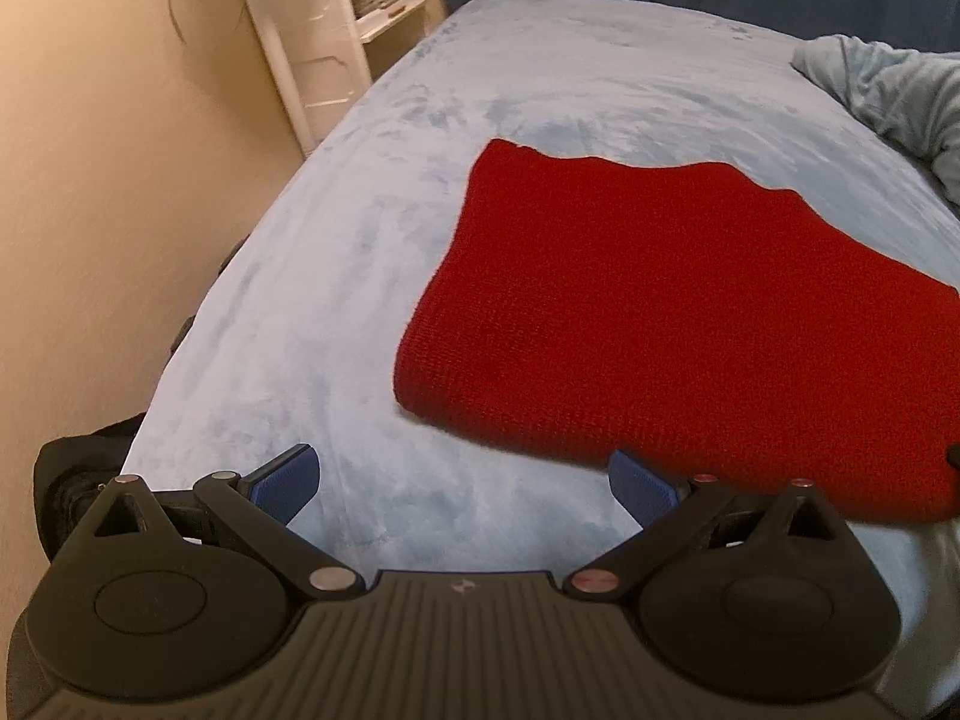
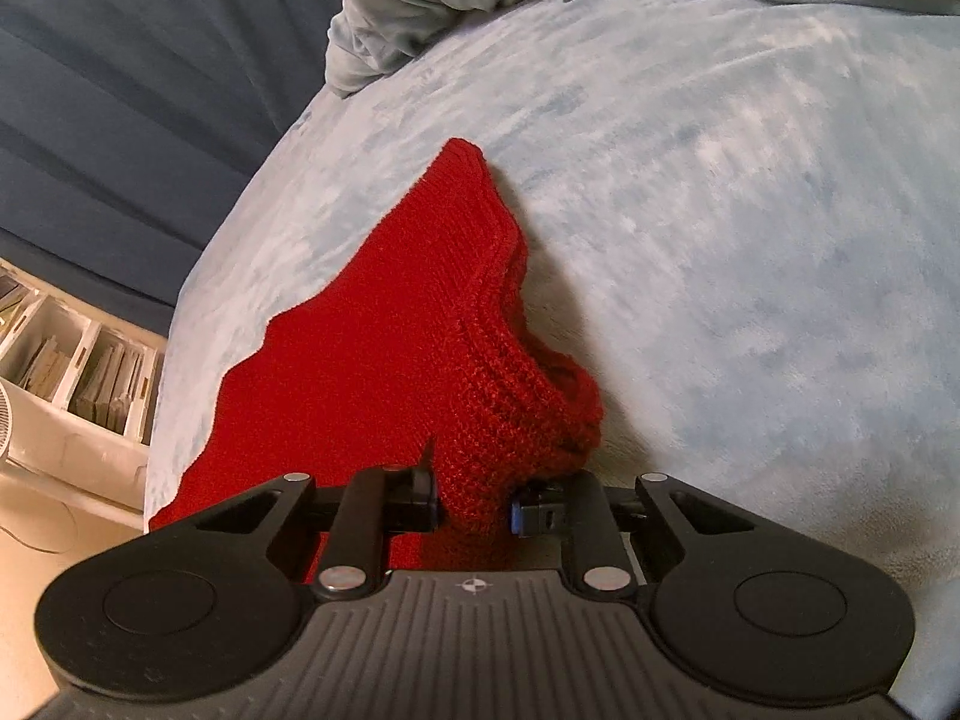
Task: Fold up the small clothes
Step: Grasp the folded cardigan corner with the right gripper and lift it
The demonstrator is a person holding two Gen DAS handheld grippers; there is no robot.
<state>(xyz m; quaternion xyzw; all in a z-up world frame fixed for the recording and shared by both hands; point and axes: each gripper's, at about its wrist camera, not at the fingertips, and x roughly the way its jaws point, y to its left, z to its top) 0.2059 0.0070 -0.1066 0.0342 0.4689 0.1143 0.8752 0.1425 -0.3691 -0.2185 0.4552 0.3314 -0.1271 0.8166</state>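
A red knitted garment [image 1: 678, 312] lies flat on the pale blue bedspread [image 1: 372, 276], folded into a rough rectangle. My left gripper [image 1: 462, 486] hovers open over the bedspread just off the garment's near left corner, its blue pads wide apart and nothing between them. In the right wrist view my right gripper [image 2: 474, 507] is shut on the bunched ribbed edge of the red garment [image 2: 372, 372], which rises in a fold between the pads. The rest of the cloth spreads away to the left.
A crumpled grey-blue blanket [image 2: 432, 6] lies at the far end of the bed. A white shelf unit [image 1: 336, 30] with stacked papers stands beside the bed, against a beige wall. Dark blue curtains [image 2: 120, 120] hang behind. Something black [image 1: 78, 480] sits at the bed's left edge.
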